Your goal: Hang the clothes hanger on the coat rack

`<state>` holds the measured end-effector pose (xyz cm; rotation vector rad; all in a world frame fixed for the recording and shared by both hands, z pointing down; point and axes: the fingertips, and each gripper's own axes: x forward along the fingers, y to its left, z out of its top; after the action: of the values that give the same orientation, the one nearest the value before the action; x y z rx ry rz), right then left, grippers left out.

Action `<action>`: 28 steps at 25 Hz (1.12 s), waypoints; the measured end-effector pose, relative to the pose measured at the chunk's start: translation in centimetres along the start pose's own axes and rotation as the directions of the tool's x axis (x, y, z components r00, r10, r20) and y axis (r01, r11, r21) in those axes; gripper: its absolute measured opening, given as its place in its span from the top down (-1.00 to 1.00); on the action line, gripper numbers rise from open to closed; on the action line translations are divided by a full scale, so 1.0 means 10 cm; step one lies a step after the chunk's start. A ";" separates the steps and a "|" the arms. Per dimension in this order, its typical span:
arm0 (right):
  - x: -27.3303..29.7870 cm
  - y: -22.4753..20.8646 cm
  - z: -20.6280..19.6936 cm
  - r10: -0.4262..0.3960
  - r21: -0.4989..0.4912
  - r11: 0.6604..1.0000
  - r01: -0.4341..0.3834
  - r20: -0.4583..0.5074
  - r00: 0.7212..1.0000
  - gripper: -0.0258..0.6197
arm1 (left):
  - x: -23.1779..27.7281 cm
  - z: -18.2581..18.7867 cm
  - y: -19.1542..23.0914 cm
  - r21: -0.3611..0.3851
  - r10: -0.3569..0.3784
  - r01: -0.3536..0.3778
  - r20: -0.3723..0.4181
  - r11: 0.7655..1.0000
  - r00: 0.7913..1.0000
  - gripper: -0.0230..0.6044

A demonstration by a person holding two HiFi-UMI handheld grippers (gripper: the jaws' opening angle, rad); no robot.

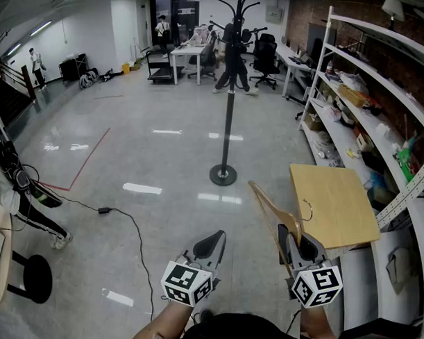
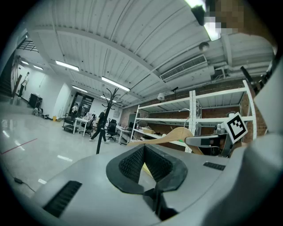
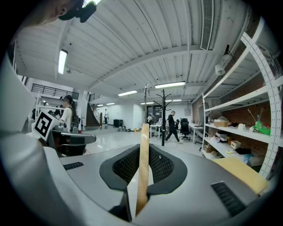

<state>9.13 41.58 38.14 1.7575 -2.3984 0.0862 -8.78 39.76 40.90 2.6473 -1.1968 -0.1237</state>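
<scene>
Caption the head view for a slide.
Right gripper holds a wooden hanger, left gripper empty, coat rack standing ahead.

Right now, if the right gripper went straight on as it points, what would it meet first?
Probably the coat rack, just right of its line across open floor; the wooden board lies aside.

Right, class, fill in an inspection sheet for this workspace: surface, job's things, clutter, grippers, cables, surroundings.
Surface: glossy grey floor, red line marked on it.
Job's things: wooden hanger in the right gripper; coat rack standing ahead, top hooks bare.
Clutter: wooden board lying by the shelving, whose shelves hold boxes and oddments.
Grippers: right shut on the wooden hanger; left gripper shut, nothing between its jaws.
Cables: black cable trailing across the floor.
Surroundings: desks, office chairs and people at the far end; black stool at left.
</scene>
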 end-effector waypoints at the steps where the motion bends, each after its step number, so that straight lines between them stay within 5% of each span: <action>1: 0.03 0.03 0.00 0.002 0.000 1.000 -0.002 0.000 1.000 0.74 | -0.01 0.00 0.04 0.000 0.002 -0.002 0.002 1.000 1.000 0.92; 16: 0.68 0.03 -0.02 0.020 0.015 1.000 -0.020 0.000 1.000 0.74 | 0.28 -0.07 0.60 -0.005 0.023 -0.023 -0.027 1.000 0.999 0.92; 28: 1.64 -0.76 0.11 0.104 0.043 0.994 -0.105 0.022 0.994 0.74 | 1.52 0.22 0.80 0.054 0.038 -0.036 -0.039 0.998 0.998 0.92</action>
<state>11.46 23.68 39.37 1.6578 -2.5208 0.1355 -4.90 22.88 41.07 2.6578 -1.2524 -0.0322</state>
